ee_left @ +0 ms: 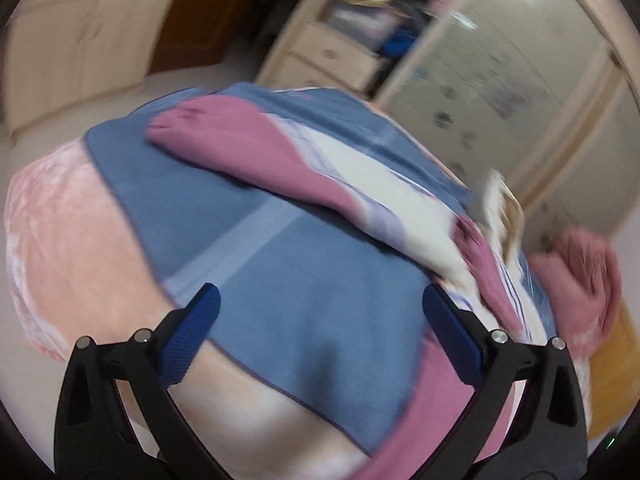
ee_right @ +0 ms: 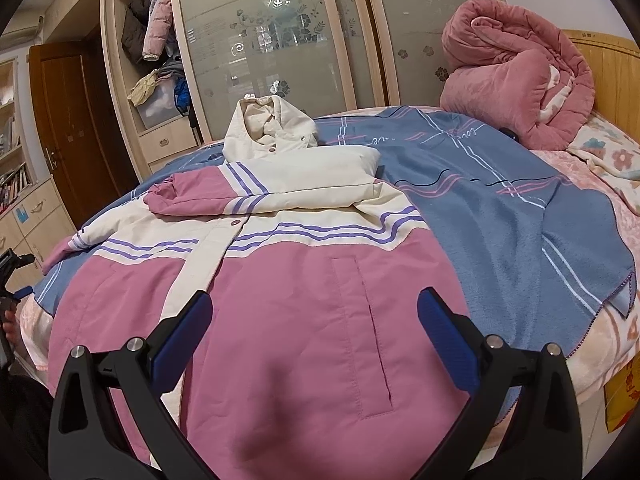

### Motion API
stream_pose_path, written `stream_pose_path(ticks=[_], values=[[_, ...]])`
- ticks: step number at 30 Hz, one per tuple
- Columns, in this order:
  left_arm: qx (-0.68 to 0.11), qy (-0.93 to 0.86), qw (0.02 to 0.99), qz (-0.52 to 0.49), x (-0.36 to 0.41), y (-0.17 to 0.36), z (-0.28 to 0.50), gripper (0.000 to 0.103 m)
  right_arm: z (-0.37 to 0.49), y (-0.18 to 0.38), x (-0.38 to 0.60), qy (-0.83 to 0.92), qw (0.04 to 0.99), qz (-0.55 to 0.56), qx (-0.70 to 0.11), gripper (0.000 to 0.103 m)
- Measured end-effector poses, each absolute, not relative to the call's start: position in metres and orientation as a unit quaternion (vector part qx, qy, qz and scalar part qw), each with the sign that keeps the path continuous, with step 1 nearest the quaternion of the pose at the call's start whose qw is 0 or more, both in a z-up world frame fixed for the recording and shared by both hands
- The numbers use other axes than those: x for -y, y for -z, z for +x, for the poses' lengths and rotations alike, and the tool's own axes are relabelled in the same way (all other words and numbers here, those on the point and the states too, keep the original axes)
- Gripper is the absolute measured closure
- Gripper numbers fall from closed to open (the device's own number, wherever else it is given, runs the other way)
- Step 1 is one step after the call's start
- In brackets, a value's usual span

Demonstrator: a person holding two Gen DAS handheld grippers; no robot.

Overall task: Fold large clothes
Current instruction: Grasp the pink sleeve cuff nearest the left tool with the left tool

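A pink and cream hooded jacket (ee_right: pixel 280 288) with purple stripes lies front up on a blue blanket (ee_right: pixel 500 200) on the bed. One sleeve (ee_right: pixel 256 192) is folded across its chest, and the hood (ee_right: pixel 268 128) points to the far side. My right gripper (ee_right: pixel 312 312) is open and empty just above the jacket's pink lower part, near the pocket slit. My left gripper (ee_left: pixel 320 312) is open and empty over the blue blanket (ee_left: pixel 312 280); its view is blurred, with the jacket (ee_left: pixel 248 156) beyond and to the right. The left gripper also shows at the far left of the right wrist view (ee_right: pixel 18 280).
A rolled pink quilt (ee_right: pixel 516 80) sits at the bed's far right by the wooden headboard (ee_right: pixel 608 64). A wardrobe with frosted sliding doors (ee_right: pixel 280 40) and open shelves stands behind the bed. A brown door (ee_right: pixel 76 128) is at the left. A pink bedspread (ee_left: pixel 80 248) lies under the blanket.
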State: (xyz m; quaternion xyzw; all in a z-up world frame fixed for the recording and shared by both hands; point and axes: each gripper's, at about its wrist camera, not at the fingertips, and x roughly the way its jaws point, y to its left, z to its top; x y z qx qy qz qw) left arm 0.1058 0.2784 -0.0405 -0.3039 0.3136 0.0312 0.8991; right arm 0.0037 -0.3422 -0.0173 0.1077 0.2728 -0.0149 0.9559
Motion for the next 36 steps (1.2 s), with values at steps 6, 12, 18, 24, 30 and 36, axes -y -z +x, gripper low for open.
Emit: stream_pose_path(ticks=[6,12,18,24,30,36], values=[[-0.300,-0.017,0.864,-0.403,-0.347,0.058,0.141,0.002,0.006,0.019,0.345,0.008,0.954,0.116,-0.275,0.001],[-0.308,-0.030,0.847,-0.432,-0.371,0.081,0.178,0.004,0.008,0.020,0.343,0.004,0.953,0.113,-0.280,0.001],[-0.301,-0.053,0.854,-0.421,-0.382,0.080,0.213,0.009,0.012,0.024,0.343,0.004,0.952,0.110,-0.287,0.001],[-0.301,-0.085,0.849,-0.425,-0.391,0.080,0.236,0.060,0.015,0.027,0.341,0.002,0.950,0.104,-0.294,0.001],[-0.267,-0.102,0.864,-0.415,-0.394,0.061,0.236,0.091,0.016,0.027,0.342,-0.002,0.950,0.106,-0.295,0.001],[-0.245,-0.097,0.903,-0.339,-0.366,0.006,0.245,0.095,0.014,0.026,0.344,-0.008,0.950,0.114,-0.290,0.001]])
